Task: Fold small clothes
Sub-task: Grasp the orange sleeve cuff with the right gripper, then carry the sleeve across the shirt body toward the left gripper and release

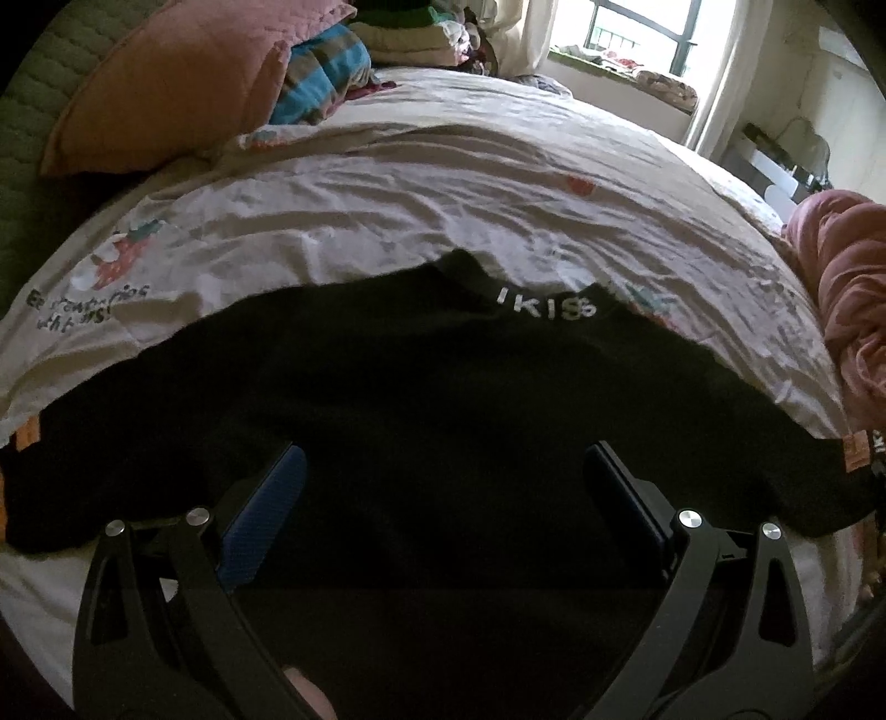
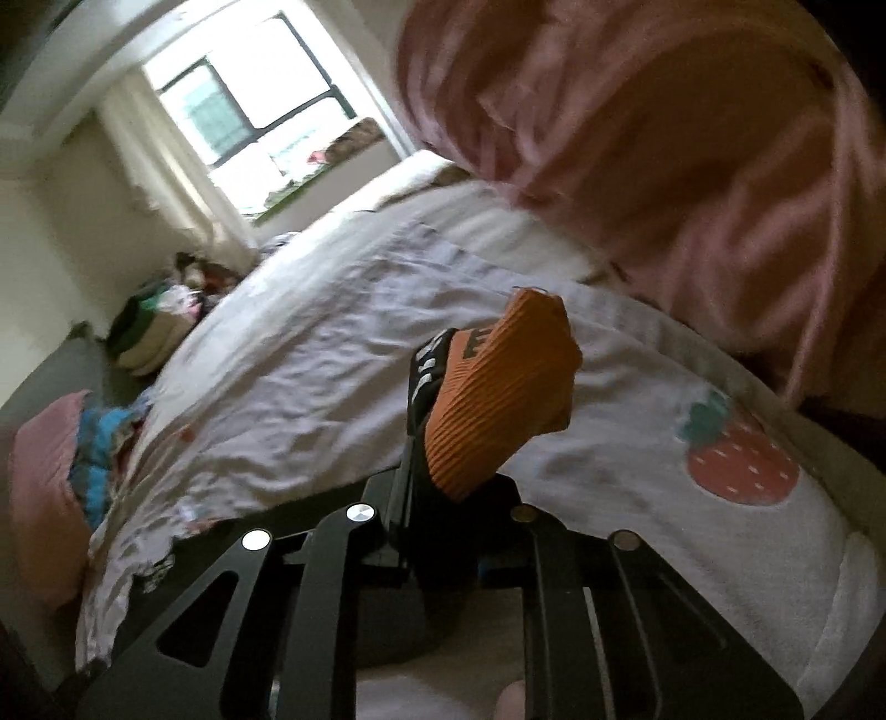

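A black sweater (image 1: 421, 399) with white collar lettering lies spread flat on the bed, its orange cuffs at the far left and right edges. My left gripper (image 1: 443, 498) hovers open over the sweater's lower middle, blue pads wide apart, holding nothing. In the right wrist view my right gripper (image 2: 443, 443) is shut on the sweater's orange ribbed cuff (image 2: 498, 399), which sticks up past the fingers above the bedsheet. The same cuff (image 1: 855, 451) shows at the right edge of the left wrist view.
The white sheet (image 1: 387, 210) with strawberry prints covers the bed. A pink pillow (image 1: 166, 83) and folded clothes (image 1: 410, 39) sit at the far left. A pink blanket heap (image 2: 664, 138) lies on the right side. A window (image 2: 243, 116) is beyond the bed.
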A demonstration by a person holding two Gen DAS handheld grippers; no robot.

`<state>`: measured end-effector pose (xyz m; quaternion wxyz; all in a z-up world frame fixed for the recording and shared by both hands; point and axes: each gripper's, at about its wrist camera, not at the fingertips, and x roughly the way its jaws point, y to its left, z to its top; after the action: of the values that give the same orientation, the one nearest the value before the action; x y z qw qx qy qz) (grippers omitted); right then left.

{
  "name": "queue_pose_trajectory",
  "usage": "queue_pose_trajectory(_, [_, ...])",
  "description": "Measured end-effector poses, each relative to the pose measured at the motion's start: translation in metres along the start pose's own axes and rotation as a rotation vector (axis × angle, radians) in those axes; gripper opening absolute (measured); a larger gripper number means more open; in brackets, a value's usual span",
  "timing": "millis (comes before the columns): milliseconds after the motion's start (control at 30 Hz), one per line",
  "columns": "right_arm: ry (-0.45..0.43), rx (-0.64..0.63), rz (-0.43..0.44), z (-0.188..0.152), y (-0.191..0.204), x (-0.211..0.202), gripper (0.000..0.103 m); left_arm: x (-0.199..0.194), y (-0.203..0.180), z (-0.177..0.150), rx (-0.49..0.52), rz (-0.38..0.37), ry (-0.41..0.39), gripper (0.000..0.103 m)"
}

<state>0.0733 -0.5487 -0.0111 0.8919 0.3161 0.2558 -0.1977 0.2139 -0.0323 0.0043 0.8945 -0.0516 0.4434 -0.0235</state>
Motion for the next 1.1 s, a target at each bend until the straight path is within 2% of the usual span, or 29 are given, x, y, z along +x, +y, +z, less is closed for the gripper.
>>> queue_pose_trajectory(200, [-0.018,-0.091,0.1,0.003,0.047,-0.019,0.014,-0.014,-0.001,0.009,-0.002,-0.01,-0.029,0.094])
queue_pose_trajectory(433, [-0.017,-0.193,0.191,-0.01,0.106,-0.03,0.013,-0.025,0.006,0.011,-0.029,-0.037,-0.037,0.094])
queue_pose_trajectory(600, [-0.006,-0.252,0.228,-0.024,0.139,-0.035,0.013,-0.03,0.016,0.016,-0.062,-0.08,-0.035,0.094])
queue_pose_trajectory(733, [0.011,-0.301,0.252,-0.037,0.167,-0.036,0.013,-0.031,0.031,0.018,-0.112,-0.142,-0.02,0.094])
queue_pose_trajectory(1100, [0.068,-0.465,0.3,-0.094,0.244,-0.021,0.013,-0.022,0.068,0.012,-0.22,-0.229,0.012,0.094])
